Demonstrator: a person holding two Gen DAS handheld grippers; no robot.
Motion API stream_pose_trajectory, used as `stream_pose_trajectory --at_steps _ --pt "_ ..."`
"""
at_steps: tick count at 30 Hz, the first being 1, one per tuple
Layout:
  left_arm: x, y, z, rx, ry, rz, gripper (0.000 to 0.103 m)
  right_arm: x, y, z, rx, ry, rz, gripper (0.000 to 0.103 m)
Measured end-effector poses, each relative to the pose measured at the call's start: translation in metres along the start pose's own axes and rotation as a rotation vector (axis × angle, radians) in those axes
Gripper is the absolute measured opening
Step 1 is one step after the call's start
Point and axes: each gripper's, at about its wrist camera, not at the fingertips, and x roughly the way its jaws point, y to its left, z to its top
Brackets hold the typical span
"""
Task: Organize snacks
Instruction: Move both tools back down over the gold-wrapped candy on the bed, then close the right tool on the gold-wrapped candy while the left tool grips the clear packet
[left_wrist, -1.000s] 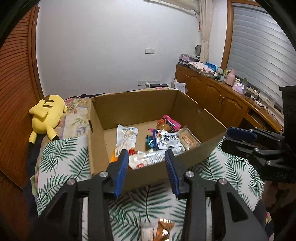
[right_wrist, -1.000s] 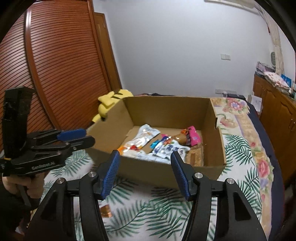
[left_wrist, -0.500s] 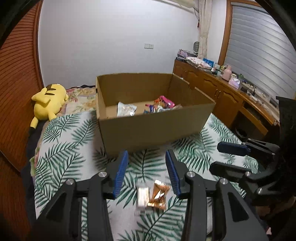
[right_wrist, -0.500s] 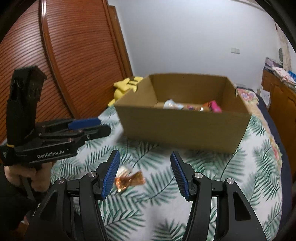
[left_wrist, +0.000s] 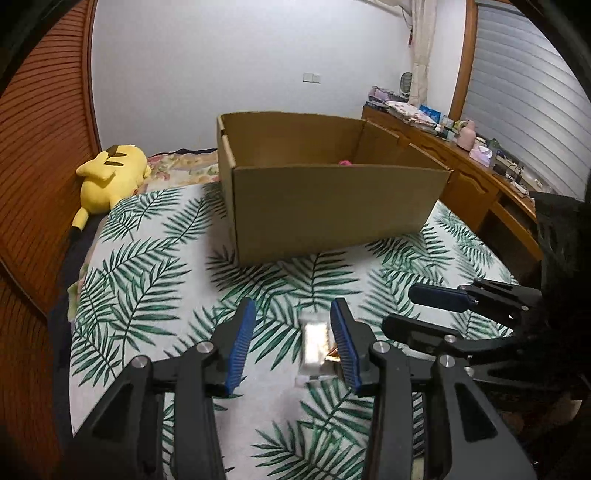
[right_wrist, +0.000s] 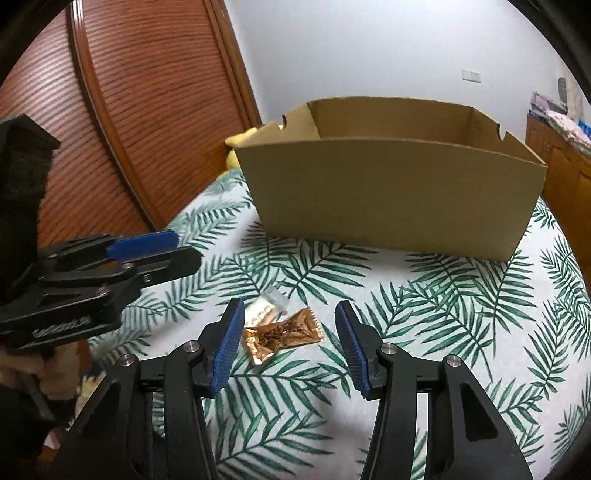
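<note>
Closing right gripper fingers around gold packet | left gripper released | left view: packet mostly hidden

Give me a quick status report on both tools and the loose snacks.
Left tool open over clear white packet. Right tool closing, nothing gripped, over copper foil packet. Both packets outside brown cardboard box. Path clear.

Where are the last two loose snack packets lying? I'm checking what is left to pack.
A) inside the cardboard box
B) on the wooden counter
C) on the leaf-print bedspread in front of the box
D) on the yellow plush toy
C: the copper packet and the pale packet lie on the leaf-print bedspread, on the near side of the cardboard box, just ahead of the right tool.
</note>
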Motion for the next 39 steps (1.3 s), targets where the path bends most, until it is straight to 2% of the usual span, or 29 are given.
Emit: stream_pose_trajectory --at_steps 11,30,32,34,35,36,39 --pt "0.025 0.012 -0.019 -0.048 0.040 0.002 0.042 0.038 -0.002 -0.001 0.023 0.072 -0.046 0.055" --pt "0.027 0.016 -0.027 -0.065 0.057 -0.006 0.042 0.049 0.000 -0.011 0.003 0.149 -0.072 0.057" --pt "0.029 0.015 -0.027 -0.066 0.060 -0.008 0.042 0.049 -0.001 -0.011 0.003 0.147 -0.065 0.051" --pt "0.031 0.015 -0.028 -0.065 0.064 -0.010 0.042 0.050 0.001 -0.011 -0.015 0.150 -0.076 0.034" --pt "0.033 0.014 -0.028 -0.065 0.066 -0.012 0.042 0.050 0.002 -0.012 -0.026 0.150 -0.070 0.029" --pt "0.034 0.013 -0.029 -0.065 0.069 -0.013 0.042 0.051 0.002 -0.012 -0.029 0.152 -0.060 0.018" --pt "0.039 0.010 -0.029 -0.057 0.079 -0.021 0.042 0.049 0.002 -0.013 -0.034 0.146 -0.063 0.015"
